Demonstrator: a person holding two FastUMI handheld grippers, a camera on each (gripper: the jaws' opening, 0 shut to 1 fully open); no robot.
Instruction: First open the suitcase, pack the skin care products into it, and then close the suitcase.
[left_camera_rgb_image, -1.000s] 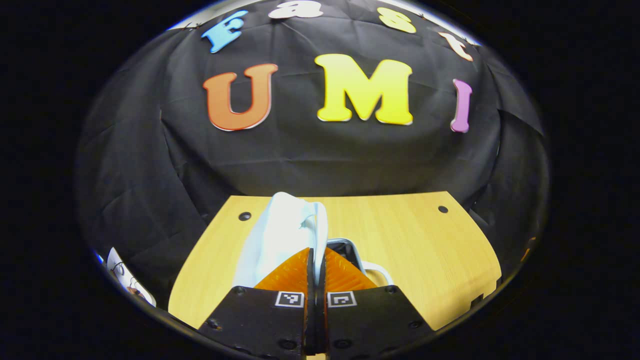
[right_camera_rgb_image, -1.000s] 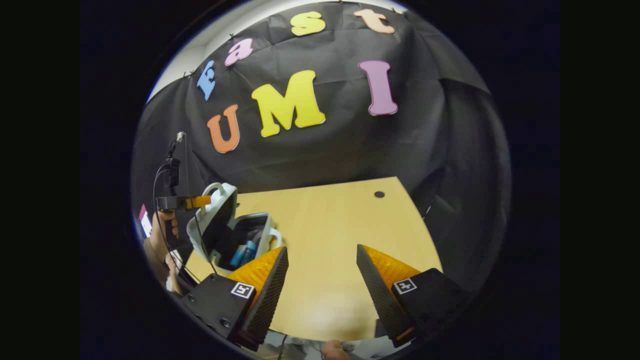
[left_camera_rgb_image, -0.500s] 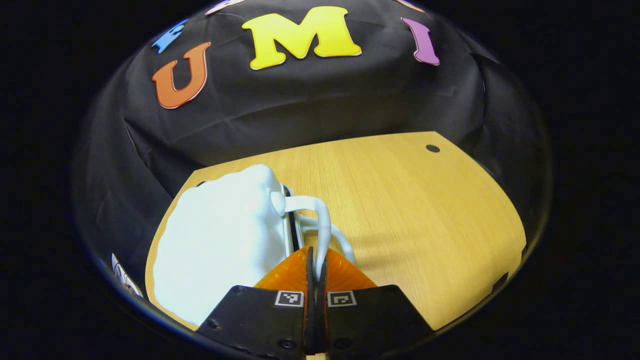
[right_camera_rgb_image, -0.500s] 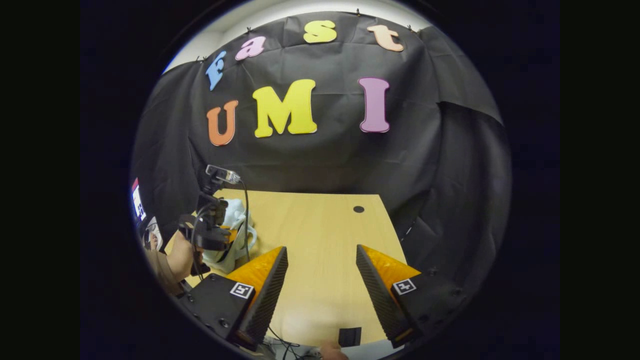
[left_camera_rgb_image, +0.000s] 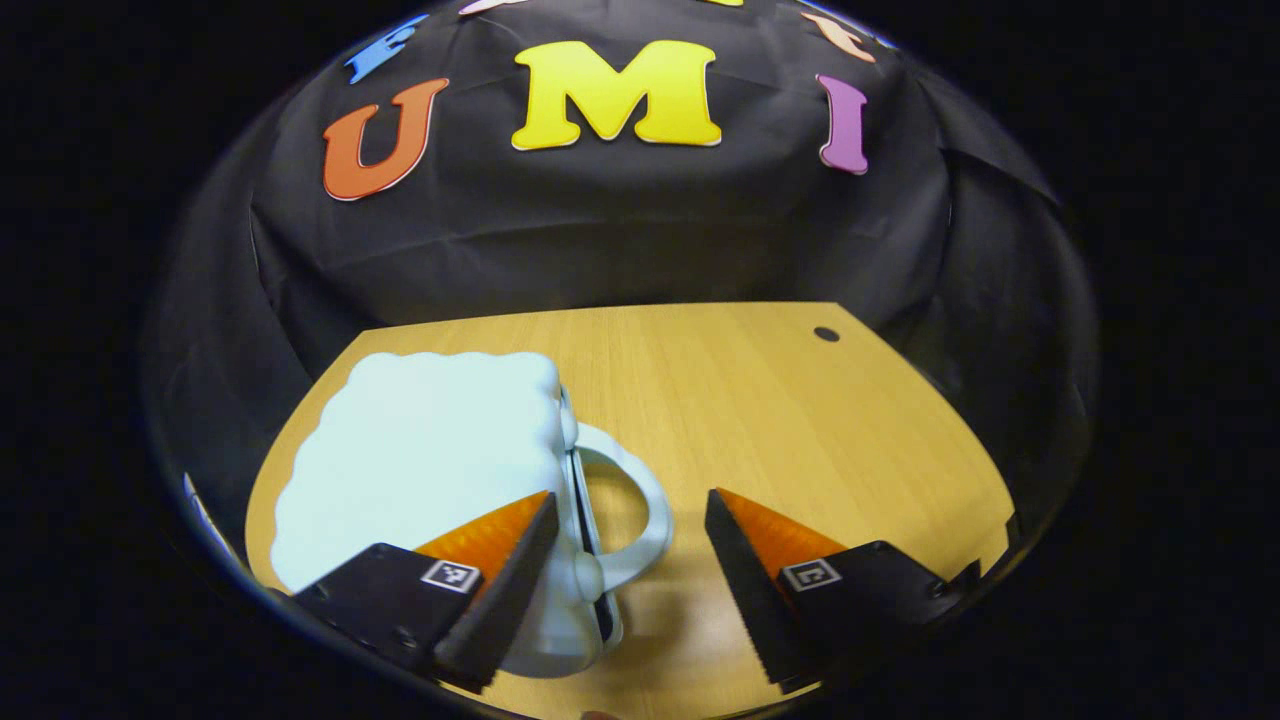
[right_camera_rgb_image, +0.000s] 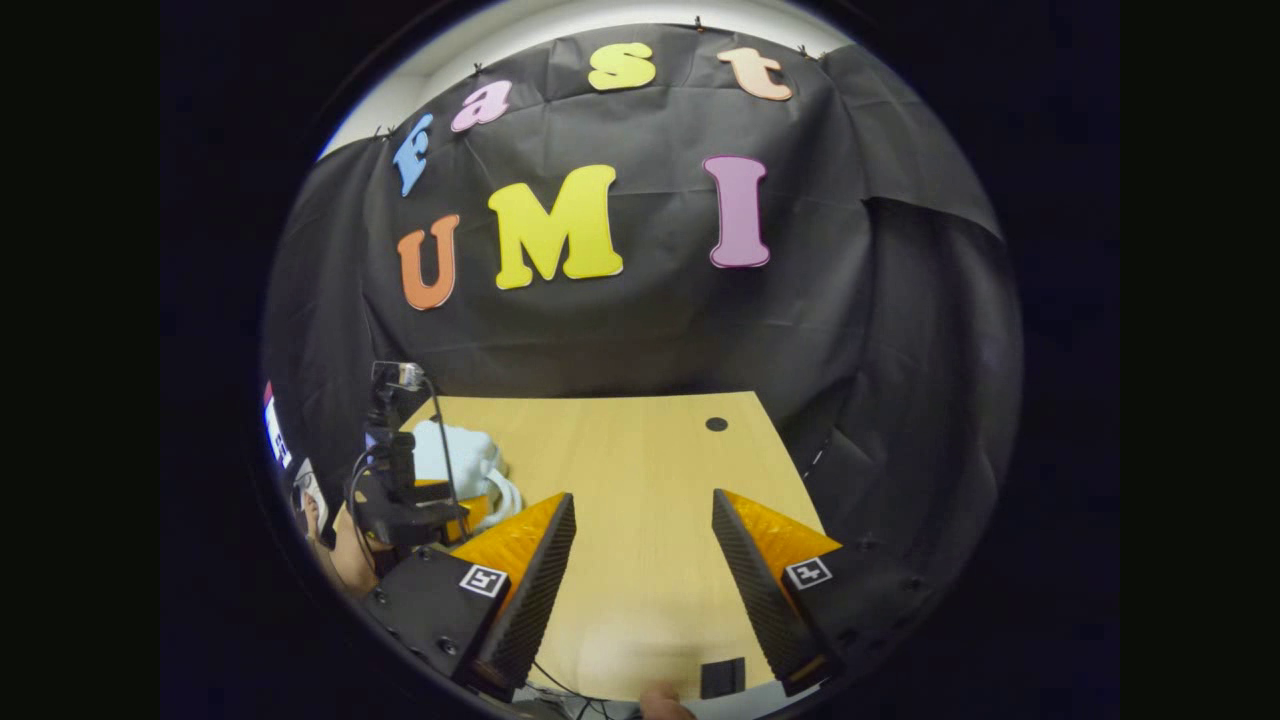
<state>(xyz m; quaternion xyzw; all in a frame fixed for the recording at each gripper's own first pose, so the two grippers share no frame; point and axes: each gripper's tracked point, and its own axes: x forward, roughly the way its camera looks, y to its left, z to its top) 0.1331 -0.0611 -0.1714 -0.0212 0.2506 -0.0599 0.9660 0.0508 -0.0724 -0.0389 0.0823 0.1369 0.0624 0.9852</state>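
Now the suitcase (left_camera_rgb_image: 430, 460) lies closed on the surface (left_camera_rgb_image: 780, 420); the left gripper (left_camera_rgb_image: 625, 570) has released its handle (left_camera_rgb_image: 640, 500) and spread, the right gripper (right_camera_rgb_image: 640, 560) hangs spread, so packing looks finished.

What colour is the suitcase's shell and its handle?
Very pale blue, almost white, on both the suitcase and its handle; clearest in the left gripper view.

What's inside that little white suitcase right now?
That cannot be seen: the white suitcase lies shut on the wooden table, its two halves together and its handle sticking out sideways. The closed shell covers whatever it holds.
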